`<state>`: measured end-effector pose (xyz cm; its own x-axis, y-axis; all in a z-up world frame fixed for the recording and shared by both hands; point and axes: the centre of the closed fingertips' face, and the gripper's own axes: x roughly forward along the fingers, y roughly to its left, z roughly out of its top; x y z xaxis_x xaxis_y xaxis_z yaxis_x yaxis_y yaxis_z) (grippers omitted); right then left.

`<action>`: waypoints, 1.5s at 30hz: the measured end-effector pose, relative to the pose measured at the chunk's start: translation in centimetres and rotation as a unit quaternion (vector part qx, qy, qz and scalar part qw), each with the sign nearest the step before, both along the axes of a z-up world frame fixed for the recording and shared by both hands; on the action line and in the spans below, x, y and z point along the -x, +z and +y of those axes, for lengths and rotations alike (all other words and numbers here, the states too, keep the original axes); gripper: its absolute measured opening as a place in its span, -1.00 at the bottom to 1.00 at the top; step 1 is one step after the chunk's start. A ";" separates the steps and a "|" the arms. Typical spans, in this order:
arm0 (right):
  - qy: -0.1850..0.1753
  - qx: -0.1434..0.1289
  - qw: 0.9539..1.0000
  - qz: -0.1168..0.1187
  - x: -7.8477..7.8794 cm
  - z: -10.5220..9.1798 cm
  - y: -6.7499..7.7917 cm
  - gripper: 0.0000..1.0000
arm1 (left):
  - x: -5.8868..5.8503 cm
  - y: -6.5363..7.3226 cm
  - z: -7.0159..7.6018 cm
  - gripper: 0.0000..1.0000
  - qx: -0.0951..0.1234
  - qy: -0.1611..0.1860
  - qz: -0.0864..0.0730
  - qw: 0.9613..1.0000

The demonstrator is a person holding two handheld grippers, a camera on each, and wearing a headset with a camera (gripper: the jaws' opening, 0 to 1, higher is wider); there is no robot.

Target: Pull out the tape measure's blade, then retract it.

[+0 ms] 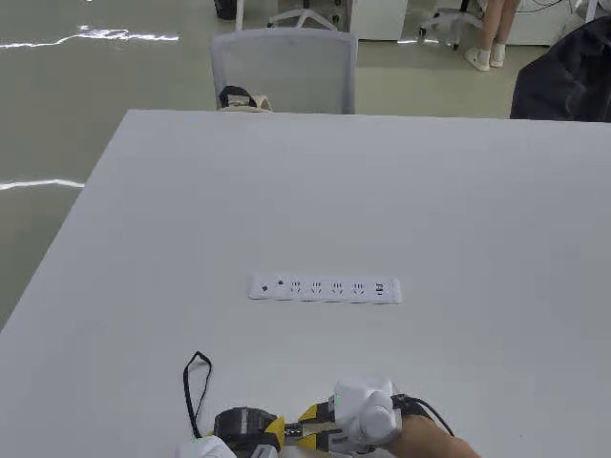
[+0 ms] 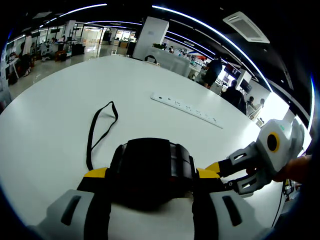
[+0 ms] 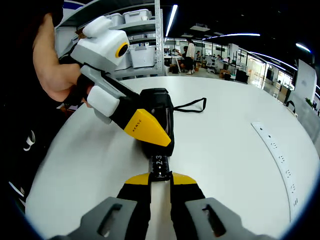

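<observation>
The head view looks forward and down from above the near edge of the white table (image 1: 458, 210). The power strip (image 1: 325, 288) lies near centre, a chair (image 1: 284, 69) stands at 12 o'clock beyond the far edge, and the tape measure (image 1: 243, 425) sits at 6 o'clock by the frame's bottom.

The left gripper view rides low over the tabletop, very near the tape measure clasped by the left gripper (image 2: 150, 175). It faces across the table toward the power strip at 1 o'clock, and the right gripper (image 2: 217, 172) enters at 4 o'clock.

The right gripper view is equally low and near. It looks along its own jaws, pinched on the blade (image 3: 159, 162) at 6 o'clock, with the left gripper at 10 o'clock and the power strip at 4 o'clock.

All three views share the tape measure, its strap (image 2: 100, 125) and the power strip.
</observation>
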<state>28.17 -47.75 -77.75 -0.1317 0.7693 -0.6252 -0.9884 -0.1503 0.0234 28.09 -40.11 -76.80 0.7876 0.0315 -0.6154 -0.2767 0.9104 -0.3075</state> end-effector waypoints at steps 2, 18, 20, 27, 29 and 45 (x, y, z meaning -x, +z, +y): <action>0.000 -0.001 1.000 0.000 0.1 0.2 0.1 -0.75 | 0.0 -0.1 0.1 0.26 0.001 0.000 -0.001 1.000; 0.021 -0.013 1.000 -0.002 0.5 2.1 0.0 -0.75 | 0.1 0.1 -0.1 0.25 0.014 -0.013 -0.002 1.000; 0.024 -0.014 1.000 -0.002 0.5 2.3 -0.2 -0.75 | 0.2 0.2 -0.1 0.24 0.015 -0.016 -0.002 1.000; 0.031 -0.013 0.999 -0.003 0.6 2.4 -0.3 -0.75 | 0.1 0.2 -0.3 0.24 0.017 -0.025 -0.002 1.000; 0.030 -0.010 1.000 -0.003 0.7 2.4 -0.3 -0.75 | 0.1 0.2 -0.4 0.23 0.014 -0.029 -0.002 0.999; 0.000 0.007 1.000 0.009 0.5 2.3 -0.6 -0.72 | 0.1 0.1 -0.5 0.27 0.017 -0.043 0.008 0.999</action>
<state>27.63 -45.47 -78.34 -0.1437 0.7603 -0.6335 -0.9877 -0.1497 0.0443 27.98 -40.61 -76.67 0.7772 -0.0568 -0.6267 -0.2034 0.9198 -0.3355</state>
